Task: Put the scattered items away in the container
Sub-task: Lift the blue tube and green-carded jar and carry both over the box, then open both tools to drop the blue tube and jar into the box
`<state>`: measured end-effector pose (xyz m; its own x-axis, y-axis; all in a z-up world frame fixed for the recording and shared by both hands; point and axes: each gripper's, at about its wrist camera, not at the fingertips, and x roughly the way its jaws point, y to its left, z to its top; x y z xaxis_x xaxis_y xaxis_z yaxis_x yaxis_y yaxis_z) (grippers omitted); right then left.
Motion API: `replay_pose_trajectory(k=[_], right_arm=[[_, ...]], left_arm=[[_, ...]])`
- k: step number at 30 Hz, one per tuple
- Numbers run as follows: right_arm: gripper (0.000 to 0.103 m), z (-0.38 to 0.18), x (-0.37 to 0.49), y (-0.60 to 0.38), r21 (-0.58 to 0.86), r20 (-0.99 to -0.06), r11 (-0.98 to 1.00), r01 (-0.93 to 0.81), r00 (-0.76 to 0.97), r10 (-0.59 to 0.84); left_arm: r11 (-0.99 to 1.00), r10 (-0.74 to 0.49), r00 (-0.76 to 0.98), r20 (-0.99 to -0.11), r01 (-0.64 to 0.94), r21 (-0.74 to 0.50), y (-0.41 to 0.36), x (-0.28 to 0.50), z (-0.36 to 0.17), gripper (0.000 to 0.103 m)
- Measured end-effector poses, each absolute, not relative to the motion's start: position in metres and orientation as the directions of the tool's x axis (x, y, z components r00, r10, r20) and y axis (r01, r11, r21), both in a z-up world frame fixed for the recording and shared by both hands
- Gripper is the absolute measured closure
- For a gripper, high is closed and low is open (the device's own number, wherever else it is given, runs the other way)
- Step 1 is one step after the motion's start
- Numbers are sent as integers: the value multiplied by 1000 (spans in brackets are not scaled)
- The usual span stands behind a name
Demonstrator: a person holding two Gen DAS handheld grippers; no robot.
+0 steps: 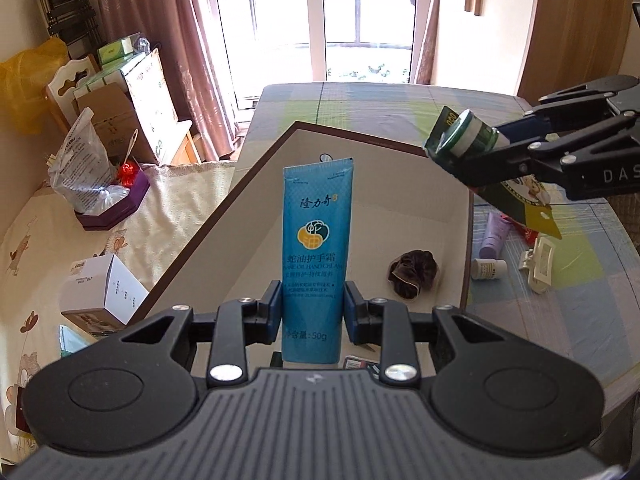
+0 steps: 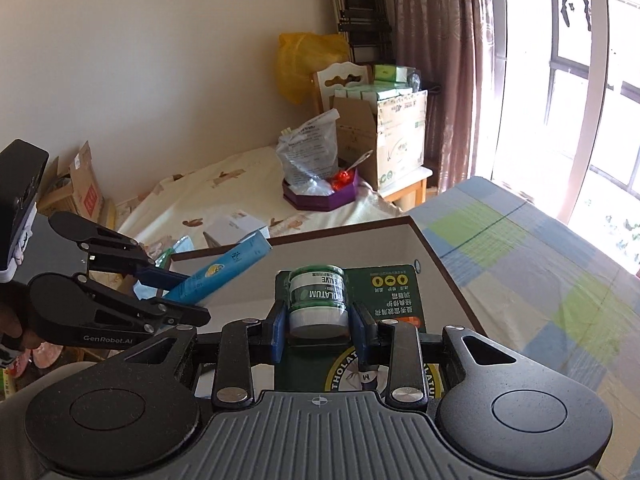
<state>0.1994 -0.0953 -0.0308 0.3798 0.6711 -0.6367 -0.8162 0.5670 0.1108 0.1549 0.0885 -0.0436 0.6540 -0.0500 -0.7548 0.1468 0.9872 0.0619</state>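
Above the open white container [image 1: 256,216], with its dark brown rim, the left gripper [image 1: 311,312] was clamped on a blue hand-cream tube [image 1: 316,248], its blue pads pressing the tube's lower half from both sides. The tube pointed straight out along the fingers, crimped end away from the camera. From the right wrist view the same tube [image 2: 218,274] slanted out of the left gripper [image 2: 176,294] over the container's near rim [image 2: 340,229].

The right gripper [image 2: 319,322] was closed on a small green-lidded salve jar [image 2: 318,300] still fixed to its green backing card [image 2: 384,294]; the pads squeezed the jar from either side while the card stuck out beyond and beneath the fingers. In the left wrist view that gripper [image 1: 486,148] reached in from the right, holding the jar [image 1: 466,136] over the container's far right corner.

Inside the container, on its pale floor, lay a dark brown scrunchie [image 1: 412,274] (it may have been some other bundle of fabric; the view was too soft to be sure).

On the checked tablecloth [image 1: 560,320], just outside the container's right wall, lay a lilac tube [image 1: 494,234], a small white bottle [image 1: 488,269] on its side, and a cream hair claw clip [image 1: 540,266], all close together. A dark hand [image 2: 12,324] showed behind the left gripper.
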Motion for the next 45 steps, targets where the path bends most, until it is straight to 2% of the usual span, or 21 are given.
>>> replay_pose_trajectory(k=[8,19,26,39,42,45], right_arm=[[67,-70,249,-56,116,-697,595,-796,361,619],[67,-126,299,-43,136,-804,668,-732,313,506],[67,-135,305,-41,122,-827,669,-734,298,477],[67,-144,302,-40,124,-841,665,-736,277,464],[67,-146,301,-39,122,-847,663,-738,271,458],[67,-146,301,-38,123,-849,664,-738,269,456]], left_arm=[[992,-42,629,-776,116,40,98,191,-56,77],[995,-57,536,-843,104,-2,94,240,-110,77],[998,-50,479,-877,68,-20,99,249,-134,77],[998,2,451,-893,58,31,101,260,-149,75],[997,10,460,-888,60,42,100,258,-147,67],[996,20,462,-887,63,56,100,258,-146,67]])
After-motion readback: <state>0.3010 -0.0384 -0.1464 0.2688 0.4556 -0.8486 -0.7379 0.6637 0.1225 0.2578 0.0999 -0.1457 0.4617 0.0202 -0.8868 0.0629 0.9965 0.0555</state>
